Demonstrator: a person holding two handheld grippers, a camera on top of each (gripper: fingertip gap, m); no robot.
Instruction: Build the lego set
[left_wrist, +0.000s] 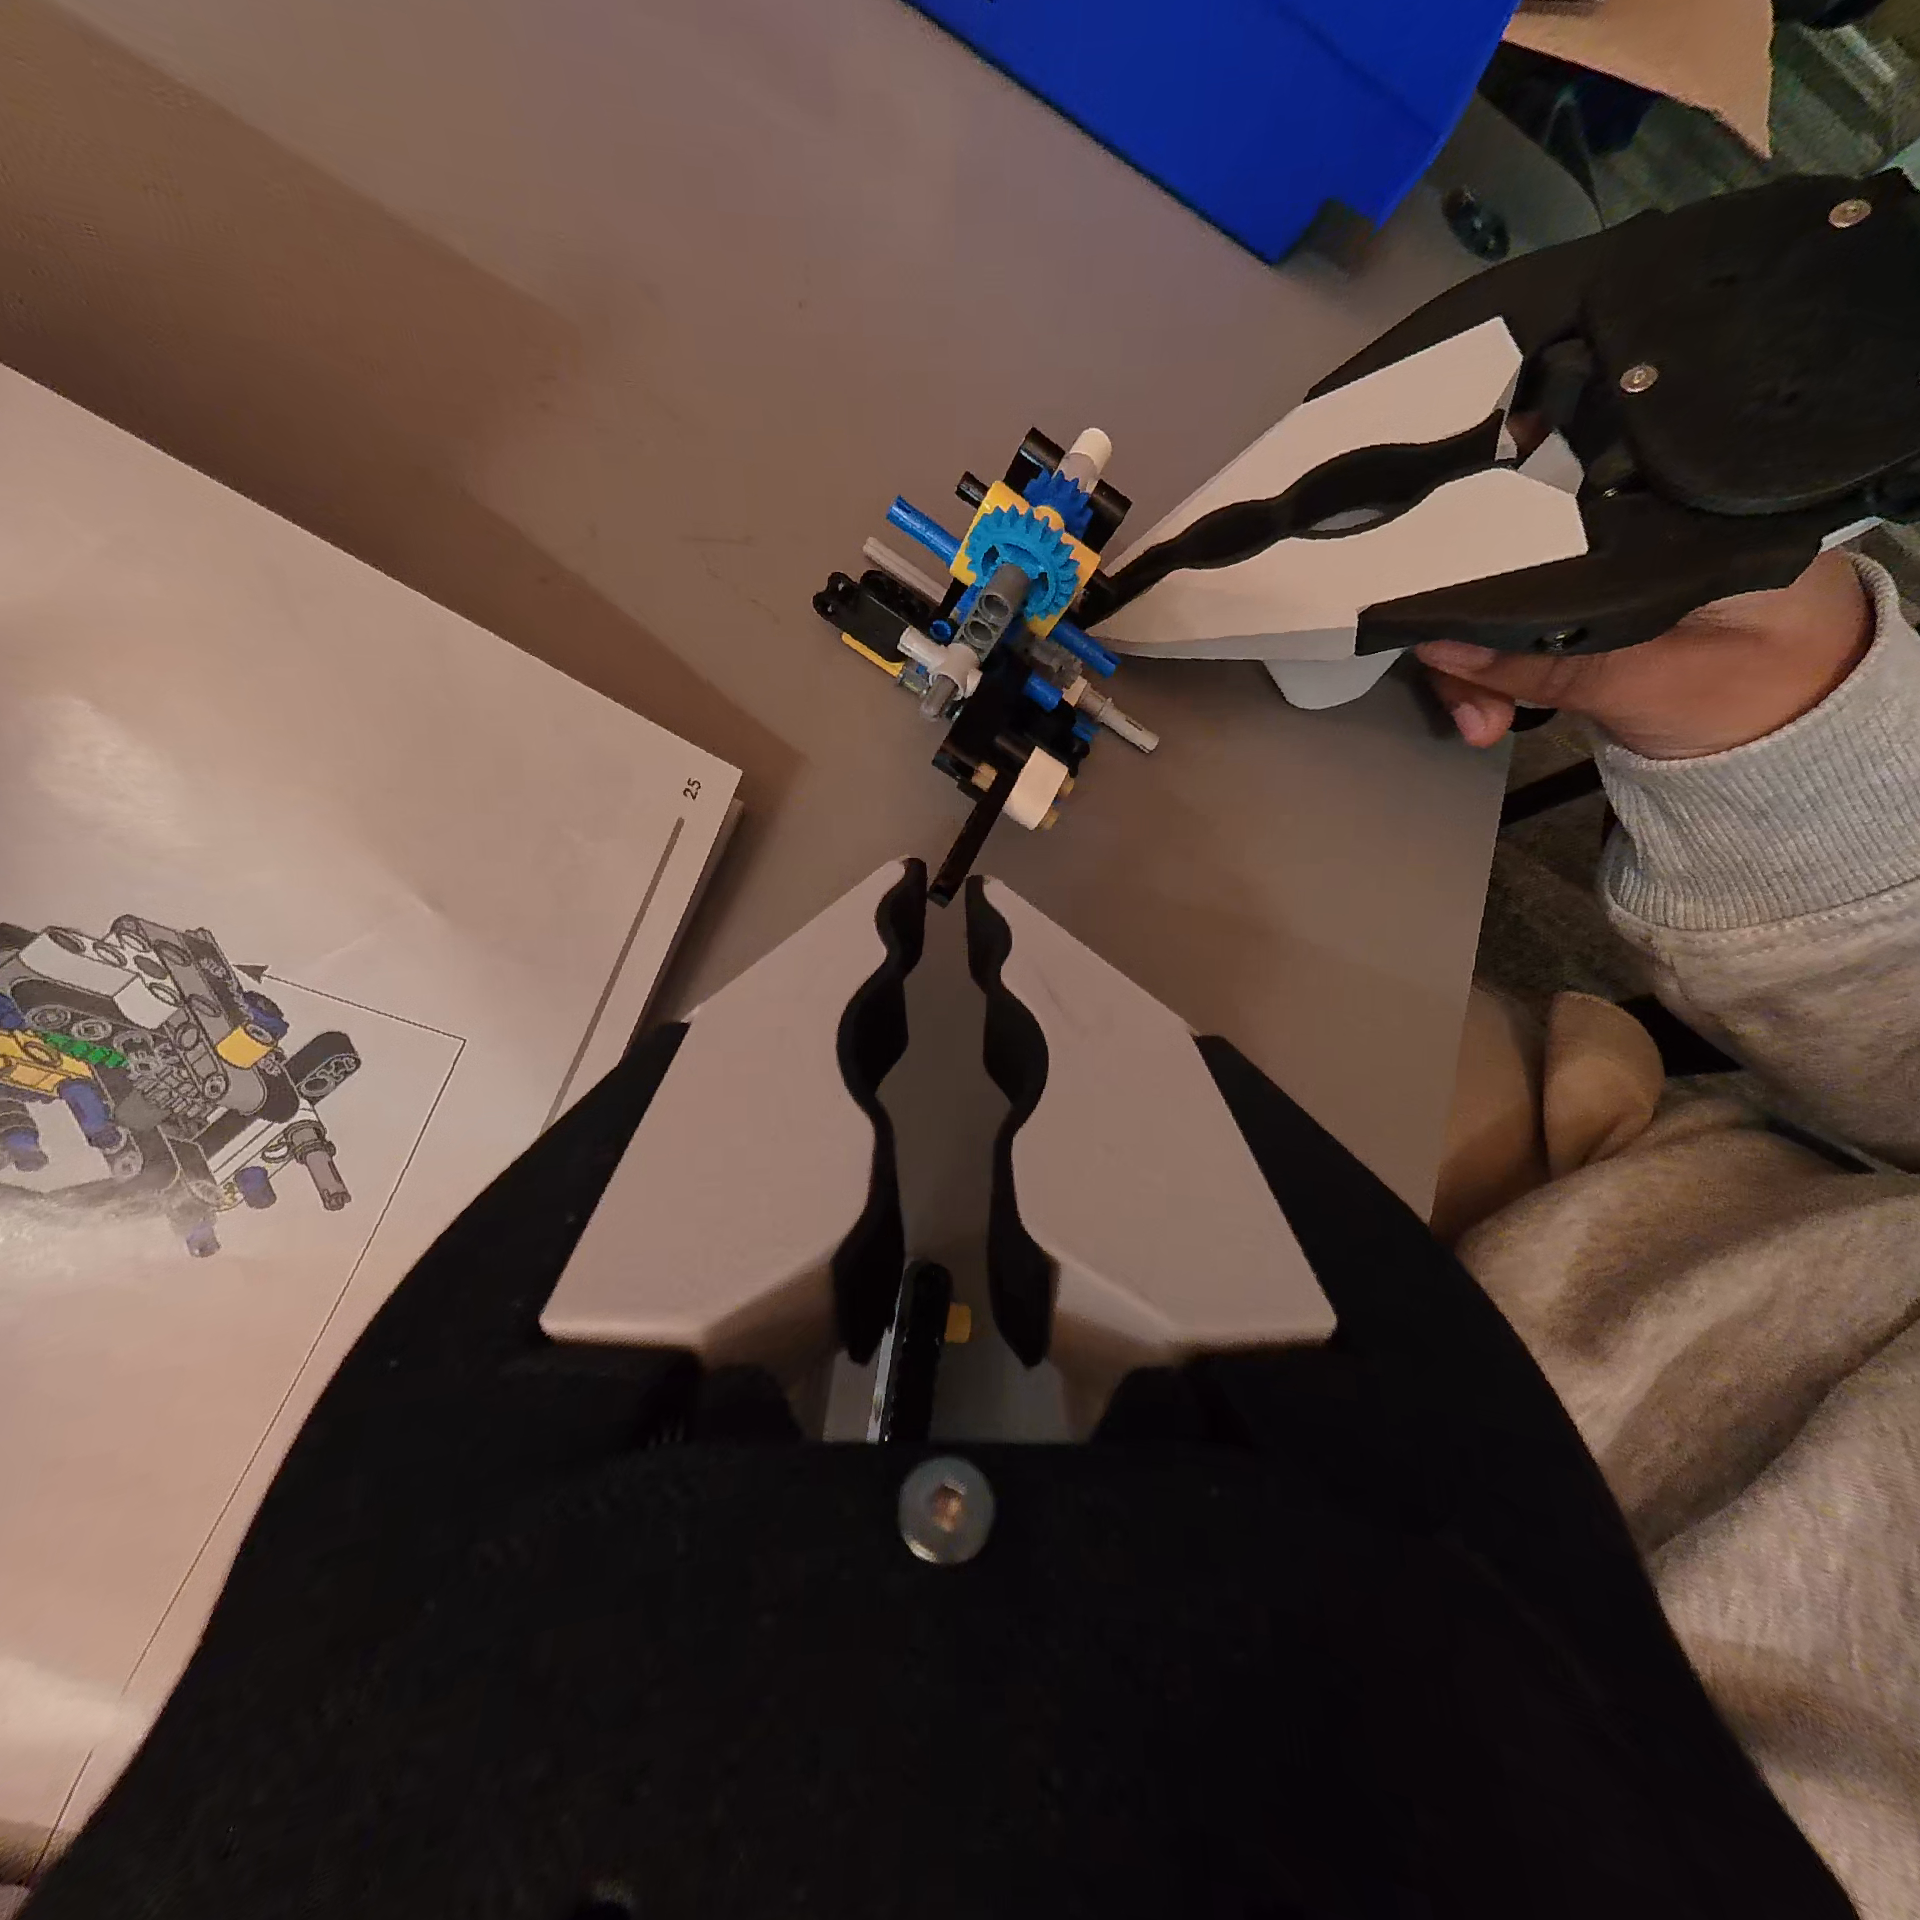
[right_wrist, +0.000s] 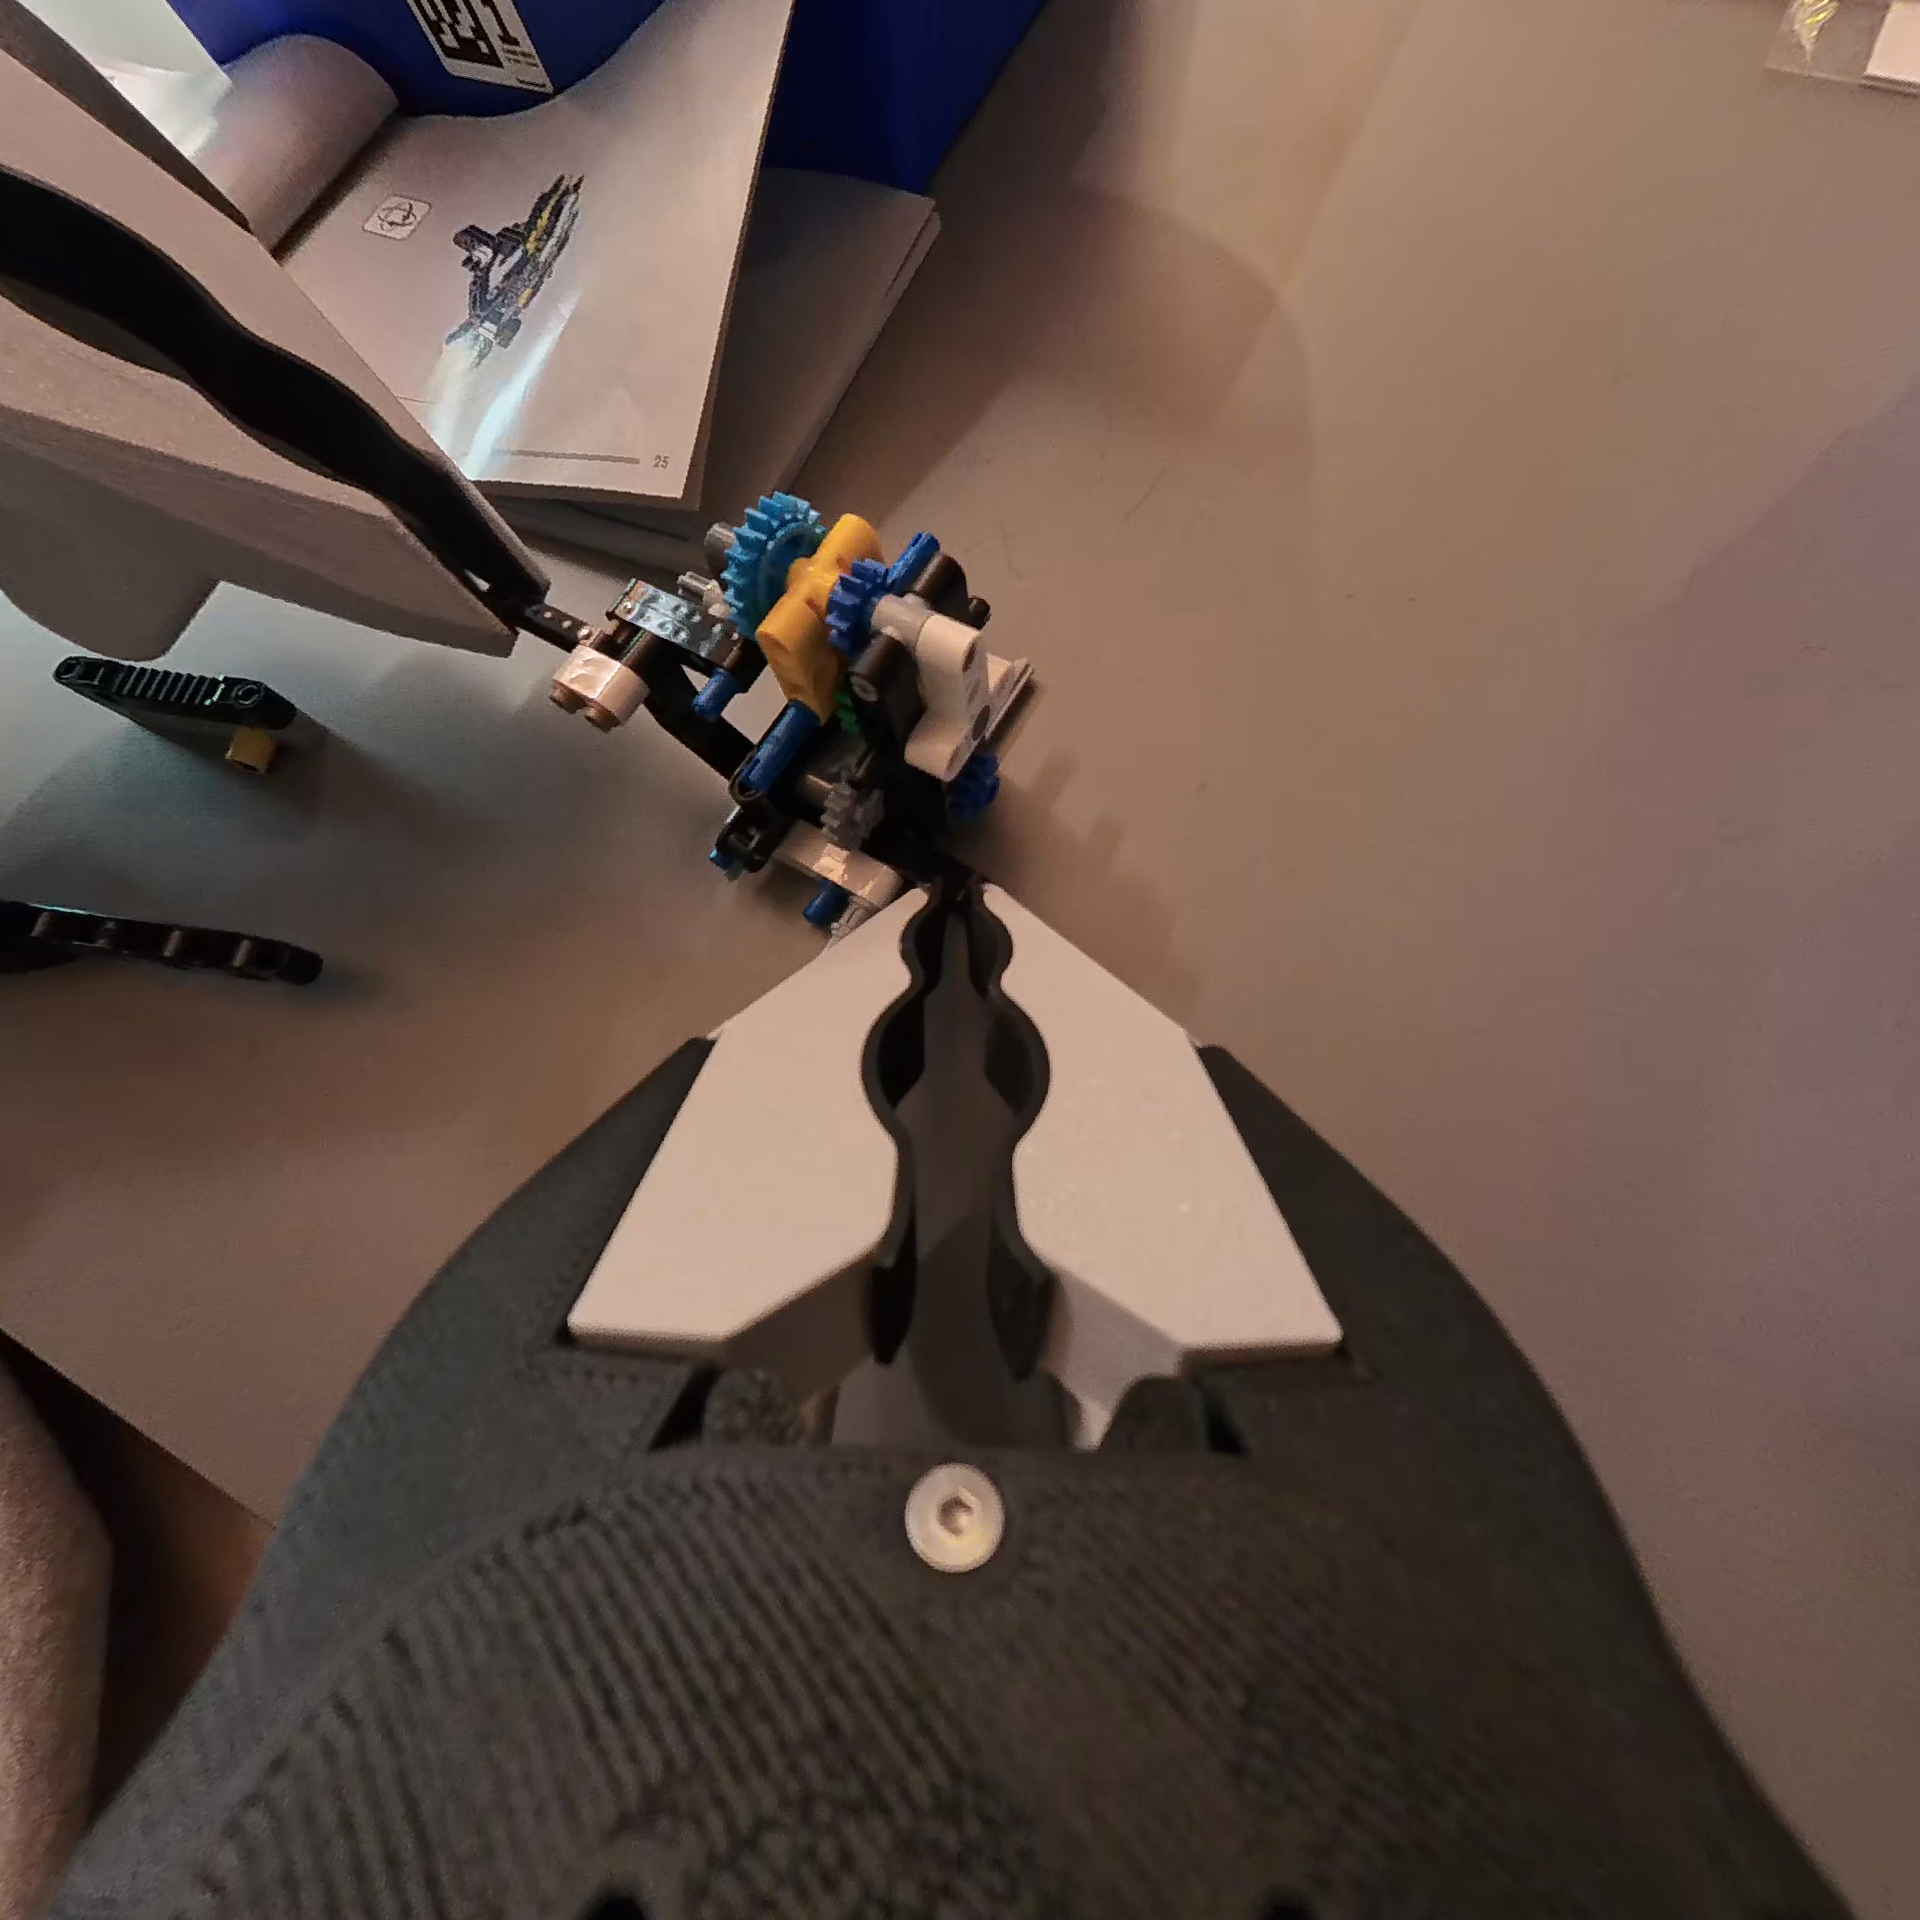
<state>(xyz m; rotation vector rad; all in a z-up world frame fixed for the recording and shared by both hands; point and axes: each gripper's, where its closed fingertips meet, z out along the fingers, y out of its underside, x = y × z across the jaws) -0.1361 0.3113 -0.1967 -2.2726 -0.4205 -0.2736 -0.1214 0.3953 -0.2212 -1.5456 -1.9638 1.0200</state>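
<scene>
Black pads of your left gripper pinch the thin black beam jutting from the near end of the lego assembly. Your right gripper is closed on the assembly's side, steadying it on the grey surface. Beyond the assembly lies the open instruction booklet, there for reference.

You have two grippers in play: the left gripper at six o'clock, the right gripper at three. One part-built lego assembly sits centre. One open instruction booklet lies at nine o'clock. Two loose black beams rest at nine o'clock in your right wrist view. One blue bin at twelve.
</scene>
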